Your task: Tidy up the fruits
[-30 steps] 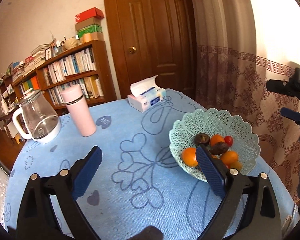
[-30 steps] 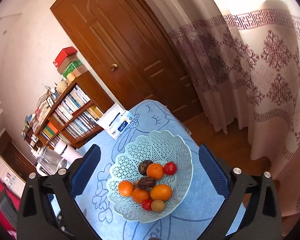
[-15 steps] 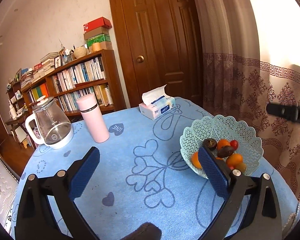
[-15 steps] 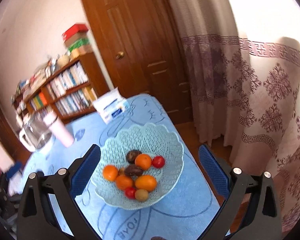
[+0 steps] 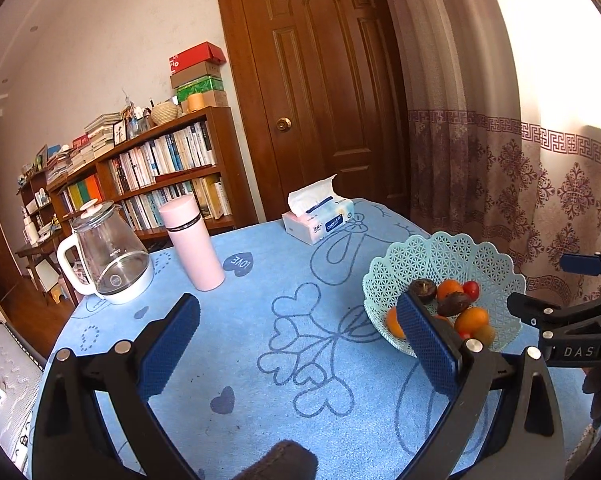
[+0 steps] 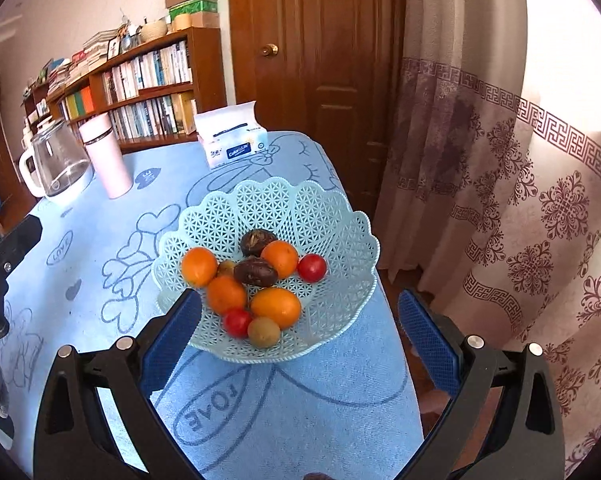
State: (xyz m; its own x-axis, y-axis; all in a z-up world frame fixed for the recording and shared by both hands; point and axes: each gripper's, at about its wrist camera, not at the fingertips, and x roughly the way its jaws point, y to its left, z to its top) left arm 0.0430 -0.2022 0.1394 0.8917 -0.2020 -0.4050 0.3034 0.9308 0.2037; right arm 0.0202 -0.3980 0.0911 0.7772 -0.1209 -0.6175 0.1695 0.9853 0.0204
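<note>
Your pale green lattice basket (image 6: 332, 216), scallop-rimmed, sits at the right edge of the tabletop (image 5: 260, 360) on a blue heart-printed cloth, holding smooth oranges (image 6: 198, 266), red tomatoes (image 6: 312, 267) and wrinkled dark fruits (image 6: 256, 272). Your left gripper (image 5: 300, 354) and right gripper (image 6: 300, 336) both have jaws wide apart, empty; the left one's finger partly hides the fruit

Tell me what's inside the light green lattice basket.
The basket holds four orange fruits, two red tomatoes, two dark brown fruits and two small tan ones; anything underneath is hidden.

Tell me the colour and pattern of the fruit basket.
The fruit basket is pale mint green, with an openwork lattice and scalloped rim; the right wrist view shows it best.
</note>
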